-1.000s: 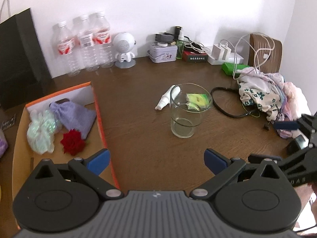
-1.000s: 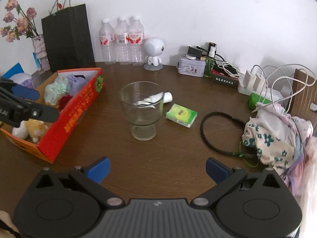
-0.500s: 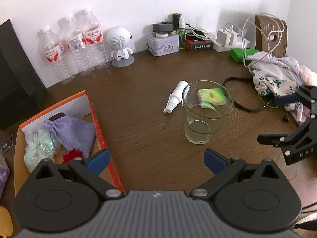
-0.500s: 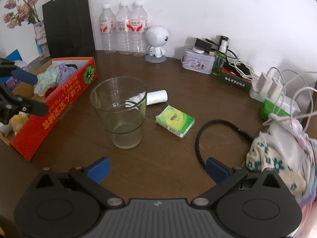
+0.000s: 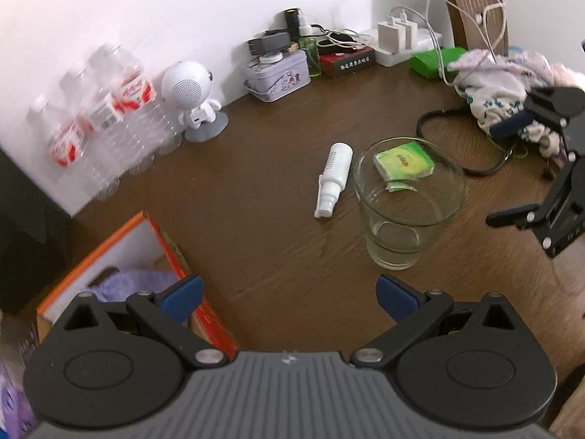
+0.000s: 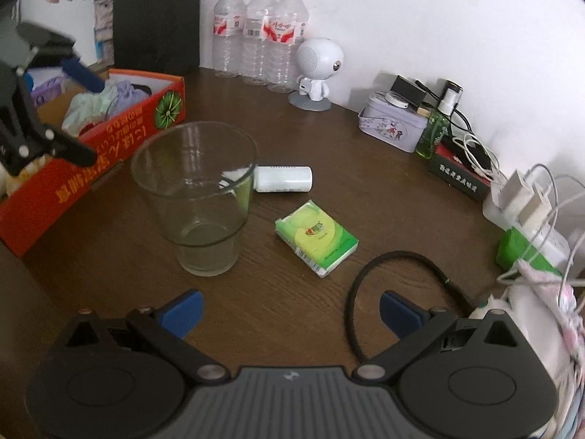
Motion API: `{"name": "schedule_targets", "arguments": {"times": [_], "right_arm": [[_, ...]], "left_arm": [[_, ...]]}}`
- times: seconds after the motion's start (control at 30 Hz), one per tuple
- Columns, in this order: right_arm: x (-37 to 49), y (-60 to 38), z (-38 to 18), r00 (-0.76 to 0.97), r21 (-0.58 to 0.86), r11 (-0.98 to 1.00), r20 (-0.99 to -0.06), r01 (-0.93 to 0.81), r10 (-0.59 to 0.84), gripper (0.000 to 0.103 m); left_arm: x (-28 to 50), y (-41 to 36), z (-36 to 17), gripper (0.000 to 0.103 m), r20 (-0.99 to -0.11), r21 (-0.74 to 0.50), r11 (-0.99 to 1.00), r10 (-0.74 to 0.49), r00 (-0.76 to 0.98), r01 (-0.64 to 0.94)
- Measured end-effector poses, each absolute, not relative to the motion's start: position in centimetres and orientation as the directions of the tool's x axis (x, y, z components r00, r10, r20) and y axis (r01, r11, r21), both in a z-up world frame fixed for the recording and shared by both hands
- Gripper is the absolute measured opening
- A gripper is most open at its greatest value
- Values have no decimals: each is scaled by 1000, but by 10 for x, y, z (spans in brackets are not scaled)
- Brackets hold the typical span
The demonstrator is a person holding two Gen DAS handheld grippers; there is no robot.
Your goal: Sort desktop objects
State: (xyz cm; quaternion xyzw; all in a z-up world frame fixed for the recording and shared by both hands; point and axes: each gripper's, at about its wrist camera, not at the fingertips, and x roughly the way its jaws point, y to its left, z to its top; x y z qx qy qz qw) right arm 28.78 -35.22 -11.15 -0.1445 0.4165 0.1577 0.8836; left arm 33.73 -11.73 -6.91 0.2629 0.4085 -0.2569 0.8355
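Note:
A clear glass cup stands upright mid-table. A white spray bottle lies just beyond it. A green tissue pack lies right of the cup; in the left wrist view it shows through the glass. An orange cardboard box at the left holds cloth items. My left gripper is open and empty, near the box's corner. My right gripper is open and empty, short of the cup and pack. Each gripper shows in the other's view.
Three water bottles, a white robot speaker, a tin, chargers with cables and a black bag line the wall. A black headband and bundled clothes lie at the right.
Both grippers have moved forward toward the cup, which looms larger. The left view has swung right, with less of the box in sight. Both stay open.

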Motion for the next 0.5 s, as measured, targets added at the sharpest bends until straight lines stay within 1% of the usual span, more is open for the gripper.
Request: {"name": "schedule_targets", "arguments": {"times": [0.5], "right_arm": [[326,-352,-132,595,-220,838,-790,-500,147,103]], "left_arm": [[384,-123,-90,103,-852,269,652,-182,491,709]]}}
